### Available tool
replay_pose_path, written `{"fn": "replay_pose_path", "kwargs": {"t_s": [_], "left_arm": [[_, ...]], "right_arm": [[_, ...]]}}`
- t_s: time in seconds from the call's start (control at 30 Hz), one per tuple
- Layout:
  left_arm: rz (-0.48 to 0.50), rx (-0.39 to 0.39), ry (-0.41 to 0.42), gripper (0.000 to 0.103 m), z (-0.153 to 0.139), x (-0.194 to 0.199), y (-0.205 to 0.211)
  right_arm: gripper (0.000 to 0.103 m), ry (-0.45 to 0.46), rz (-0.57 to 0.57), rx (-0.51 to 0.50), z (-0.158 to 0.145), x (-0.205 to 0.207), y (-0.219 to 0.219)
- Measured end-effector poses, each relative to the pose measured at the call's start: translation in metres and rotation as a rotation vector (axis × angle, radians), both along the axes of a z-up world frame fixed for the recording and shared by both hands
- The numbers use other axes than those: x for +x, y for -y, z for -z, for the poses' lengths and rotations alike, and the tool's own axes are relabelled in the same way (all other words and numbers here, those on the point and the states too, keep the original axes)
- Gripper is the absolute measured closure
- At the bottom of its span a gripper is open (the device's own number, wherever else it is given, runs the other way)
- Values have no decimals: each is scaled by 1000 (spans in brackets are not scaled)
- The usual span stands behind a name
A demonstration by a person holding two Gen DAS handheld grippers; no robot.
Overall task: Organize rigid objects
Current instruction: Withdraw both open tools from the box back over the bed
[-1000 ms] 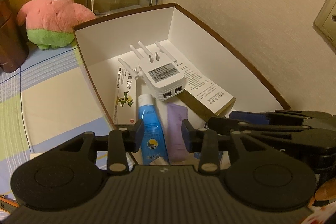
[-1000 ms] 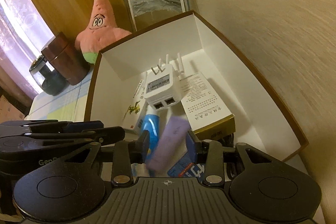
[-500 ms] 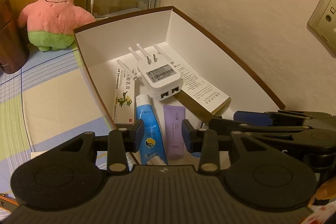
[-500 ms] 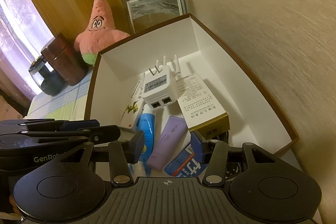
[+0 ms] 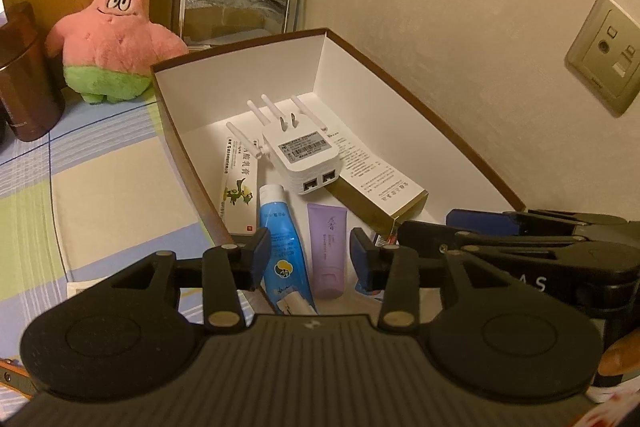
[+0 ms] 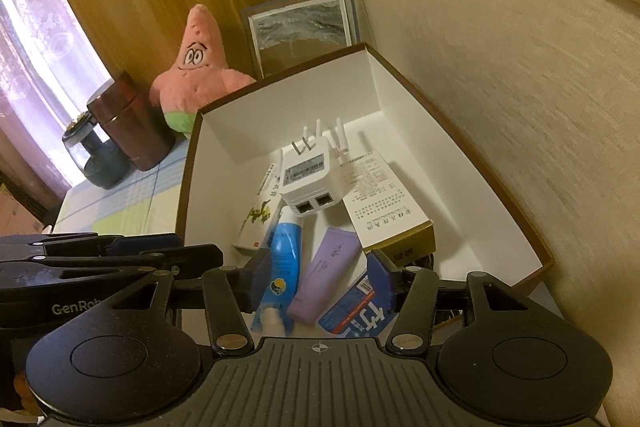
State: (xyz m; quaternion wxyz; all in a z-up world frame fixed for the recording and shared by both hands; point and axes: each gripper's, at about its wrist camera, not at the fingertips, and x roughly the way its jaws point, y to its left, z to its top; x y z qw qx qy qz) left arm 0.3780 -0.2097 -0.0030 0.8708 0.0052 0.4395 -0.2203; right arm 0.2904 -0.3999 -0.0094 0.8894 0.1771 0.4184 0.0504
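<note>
A brown-rimmed white box (image 5: 420,107) stands against the wall on the right of a checked tablecloth (image 5: 100,187), and the task's items lie inside it. A white router (image 5: 300,155) with thin antennas sits in the middle, resting partly on a white and gold carton (image 5: 384,183) to its right and partly on a slim ointment box (image 5: 238,187) lying along the left wall. Nearer, a blue tube (image 5: 284,251) and a purple tube (image 5: 330,247) lie side by side, with a blue packet (image 6: 356,307) to the right of the purple one. The left gripper (image 5: 307,257) hovers over the near end of the box, its jaws opening with nothing pressed between them; the two tubes show in the gap below. The right gripper (image 6: 320,283) hangs just beside it on the right, its jaws also opening, empty, above the tubes and the packet. Beyond the far end of the box a pink star plush (image 5: 116,31) sits beside a leaning framed picture (image 5: 236,3), and a brown canister (image 5: 24,75) stands at the far left.
</note>
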Motion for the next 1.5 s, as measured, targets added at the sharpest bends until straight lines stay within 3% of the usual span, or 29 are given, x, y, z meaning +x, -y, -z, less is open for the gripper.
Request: {"fn": "replay_pose_path", "kwargs": {"t_s": [0.3,0.67,1.1,1.5], "left_arm": [[-57,-53,56,61,-26,-30,-38],[-215,-39,97,59,-39,-77,-113],[-428,15,4,59,-5,-104,-207],[-489,48,-68,59,31,-100,-240]], "right_arm": [[50,69,-70,27,-22,-20,-29],[49,133,-224,54,-37,-42,-94],[49,78,-399,10,-7,-45,-179],[49,9,-419,-25,30,-22,-217]]}}
